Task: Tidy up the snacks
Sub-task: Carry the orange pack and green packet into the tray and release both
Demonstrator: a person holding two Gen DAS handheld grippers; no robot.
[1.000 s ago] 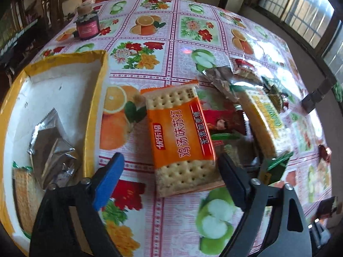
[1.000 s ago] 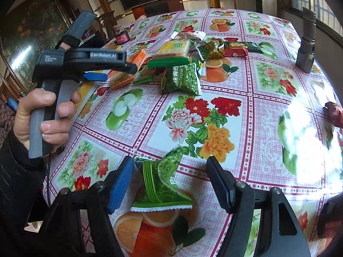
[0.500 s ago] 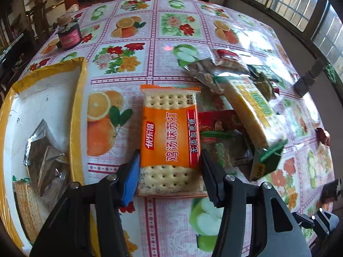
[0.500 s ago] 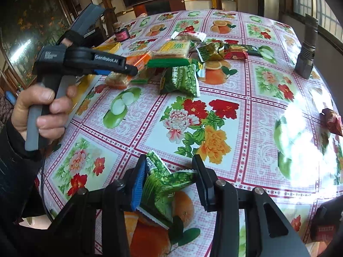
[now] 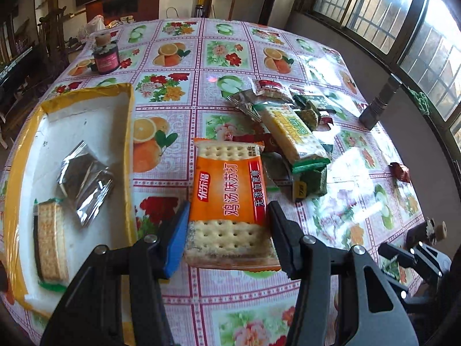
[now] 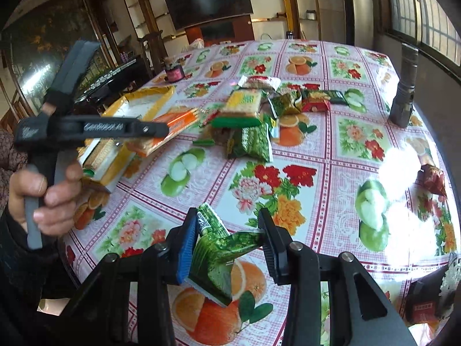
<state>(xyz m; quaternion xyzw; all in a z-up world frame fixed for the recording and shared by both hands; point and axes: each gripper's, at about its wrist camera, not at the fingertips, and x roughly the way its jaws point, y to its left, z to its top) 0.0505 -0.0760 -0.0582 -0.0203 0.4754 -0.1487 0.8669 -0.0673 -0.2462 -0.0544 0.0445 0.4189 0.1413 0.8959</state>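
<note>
My left gripper (image 5: 227,230) is shut on an orange pack of soda crackers (image 5: 229,196), lifted a little off the flowered tablecloth. To its left lies the yellow-rimmed white foam box (image 5: 128,121), holding a silver pouch (image 5: 85,177) and a cracker pack (image 5: 50,242). My right gripper (image 6: 227,239) is shut on a small green snack packet (image 6: 219,253), crumpled between the pads and held above the table. The right wrist view also shows the left gripper's black body (image 6: 95,128), held by a person's hand (image 6: 43,199), with the orange pack (image 6: 170,127) in it.
A heap of snacks lies mid-table: a yellow-green cracker pack (image 5: 294,132), green packets (image 6: 253,141) and red ones (image 6: 315,105). A dark jar (image 5: 106,57) stands far left, a grey torch (image 6: 404,86) at the right edge, a red candy (image 6: 433,178) near it.
Both grippers closed on their packs and rose. The orange crackers went from lying on the cloth to hanging in the left gripper, and the green packet left the table in the right gripper.
</note>
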